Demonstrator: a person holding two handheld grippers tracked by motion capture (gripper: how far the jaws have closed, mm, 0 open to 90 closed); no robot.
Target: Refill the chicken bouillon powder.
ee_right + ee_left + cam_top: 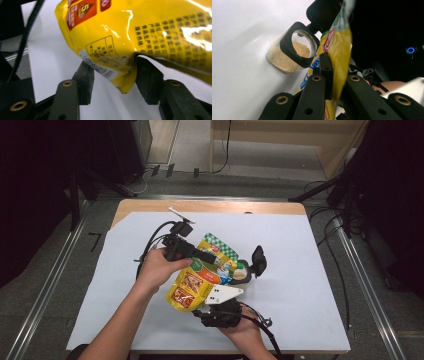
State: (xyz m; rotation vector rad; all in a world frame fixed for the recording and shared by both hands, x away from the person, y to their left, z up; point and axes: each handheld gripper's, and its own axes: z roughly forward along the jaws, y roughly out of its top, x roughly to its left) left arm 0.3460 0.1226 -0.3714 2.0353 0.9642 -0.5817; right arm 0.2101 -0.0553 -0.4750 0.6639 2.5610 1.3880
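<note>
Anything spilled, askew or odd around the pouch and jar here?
No spill shows. The jar of pale granules stands open, its black lid flipped back. The yellow pouch hangs tilted beside it, clamped by the left gripper; its bottom corner sits between the right gripper jaws, creased at one pad.

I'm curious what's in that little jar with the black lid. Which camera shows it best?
The left gripper view: the jar lies close, its hinged lid flipped open, pale grains visible inside. The high view shows it small, partly behind the yellow pouch. The right gripper view shows the pouch instead.
</note>
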